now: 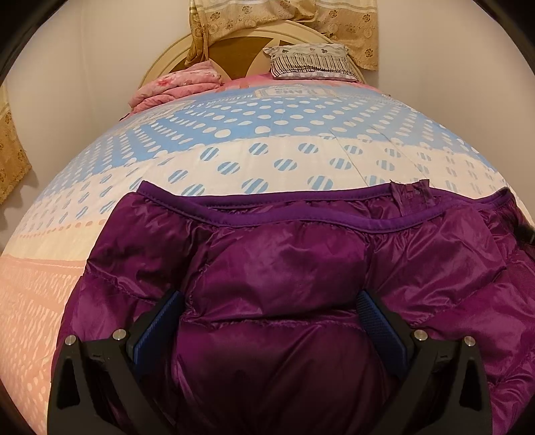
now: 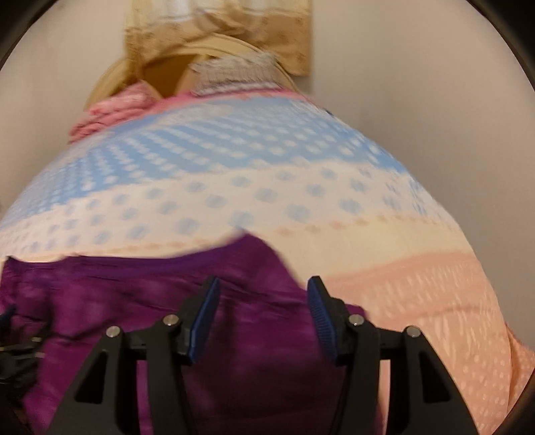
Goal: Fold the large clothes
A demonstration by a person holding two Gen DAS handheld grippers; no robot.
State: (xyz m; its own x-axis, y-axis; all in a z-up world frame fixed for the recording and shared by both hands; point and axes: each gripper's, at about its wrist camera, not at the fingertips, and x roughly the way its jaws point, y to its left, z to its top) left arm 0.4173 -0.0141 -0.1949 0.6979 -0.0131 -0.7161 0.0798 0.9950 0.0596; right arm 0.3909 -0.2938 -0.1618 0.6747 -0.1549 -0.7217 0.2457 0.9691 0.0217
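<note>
A shiny purple puffer jacket (image 1: 284, 261) lies spread on the bed with its bound hem toward the headboard. My left gripper (image 1: 270, 296) is low over it and open wide, a puffed panel bulging between the blue pads (image 1: 167, 321). The right wrist view is blurred by motion. There my right gripper (image 2: 263, 281) hangs over the jacket's (image 2: 133, 301) right-hand edge, jaws partly apart. Purple fabric shows in the gap and the pads (image 2: 322, 318) do not press on it.
The bed sheet (image 1: 267, 134) has blue, cream and peach dotted bands. A folded pink blanket (image 1: 177, 87) and a striped pillow (image 1: 311, 62) lie by the rounded headboard (image 1: 160, 63). Beige curtains (image 1: 351, 26) hang on the wall behind. Bare peach sheet (image 2: 434, 301) lies right of the jacket.
</note>
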